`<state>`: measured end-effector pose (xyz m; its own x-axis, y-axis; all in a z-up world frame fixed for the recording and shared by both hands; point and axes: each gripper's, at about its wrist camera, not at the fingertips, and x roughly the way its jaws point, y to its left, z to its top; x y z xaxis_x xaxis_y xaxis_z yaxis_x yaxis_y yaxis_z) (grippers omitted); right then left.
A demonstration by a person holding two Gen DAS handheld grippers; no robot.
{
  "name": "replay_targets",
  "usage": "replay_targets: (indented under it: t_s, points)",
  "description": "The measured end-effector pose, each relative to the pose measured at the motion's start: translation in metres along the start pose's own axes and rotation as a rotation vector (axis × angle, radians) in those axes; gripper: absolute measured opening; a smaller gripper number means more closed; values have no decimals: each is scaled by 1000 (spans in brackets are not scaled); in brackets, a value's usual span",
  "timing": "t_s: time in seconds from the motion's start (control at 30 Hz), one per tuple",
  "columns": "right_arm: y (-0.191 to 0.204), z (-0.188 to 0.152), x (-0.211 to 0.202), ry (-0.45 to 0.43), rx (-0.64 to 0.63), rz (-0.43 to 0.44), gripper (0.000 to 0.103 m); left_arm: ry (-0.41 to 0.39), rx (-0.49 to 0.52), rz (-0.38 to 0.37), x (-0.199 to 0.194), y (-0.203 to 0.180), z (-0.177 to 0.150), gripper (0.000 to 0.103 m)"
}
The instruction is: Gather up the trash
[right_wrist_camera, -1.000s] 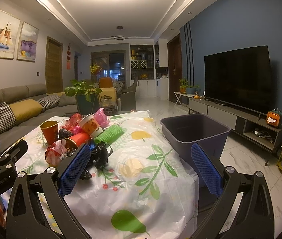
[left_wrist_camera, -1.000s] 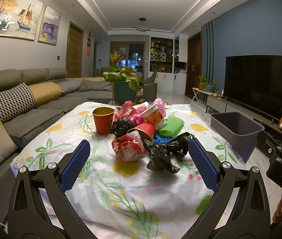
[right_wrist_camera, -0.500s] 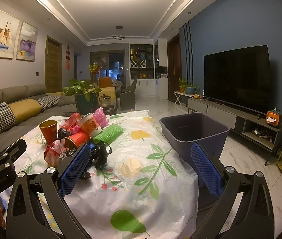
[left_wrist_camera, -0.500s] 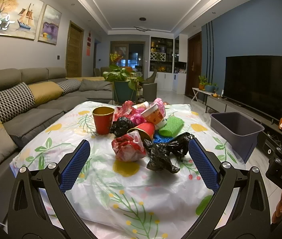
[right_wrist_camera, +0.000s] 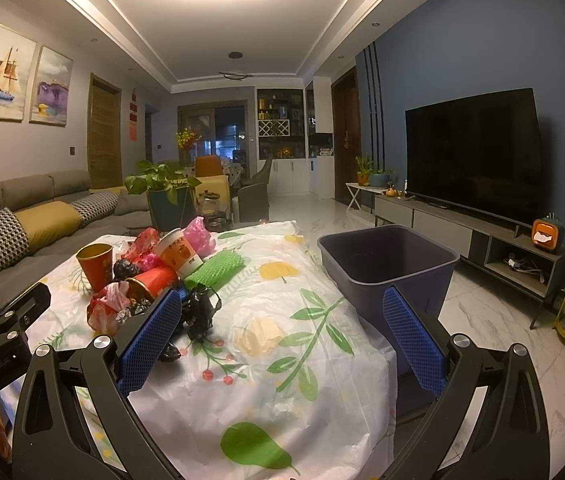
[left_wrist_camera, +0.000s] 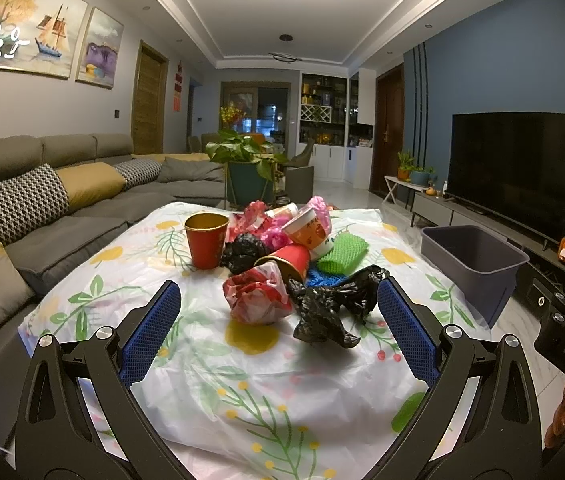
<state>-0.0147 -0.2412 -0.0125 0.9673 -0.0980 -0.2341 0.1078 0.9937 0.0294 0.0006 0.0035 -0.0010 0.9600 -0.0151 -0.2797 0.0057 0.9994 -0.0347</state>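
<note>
The left gripper (left_wrist_camera: 278, 328) has its blue pads wide apart with nothing in them, and just ahead of it on the white flowery tablecloth (left_wrist_camera: 242, 380) lie a crumpled red and white plastic bag (left_wrist_camera: 256, 296) and a crumpled black plastic bag (left_wrist_camera: 330, 304). A bit farther sit a tipped red paper cup (left_wrist_camera: 292, 260), a standing red paper cup (left_wrist_camera: 205, 240) and a green foam net (left_wrist_camera: 342, 254). The right gripper (right_wrist_camera: 282, 336) is wide apart and empty too, with the trash pile ahead to its left and the grey plastic bin (right_wrist_camera: 388, 264) ahead to its right, beside the table.
</note>
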Motion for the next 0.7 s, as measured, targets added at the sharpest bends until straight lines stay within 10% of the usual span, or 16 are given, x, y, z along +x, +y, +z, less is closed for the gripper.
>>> replay_targets:
  t_s: [0.7]
  points:
    - [5,-4,17,2,17,57,97,14,-14,8,13,10,-3,97]
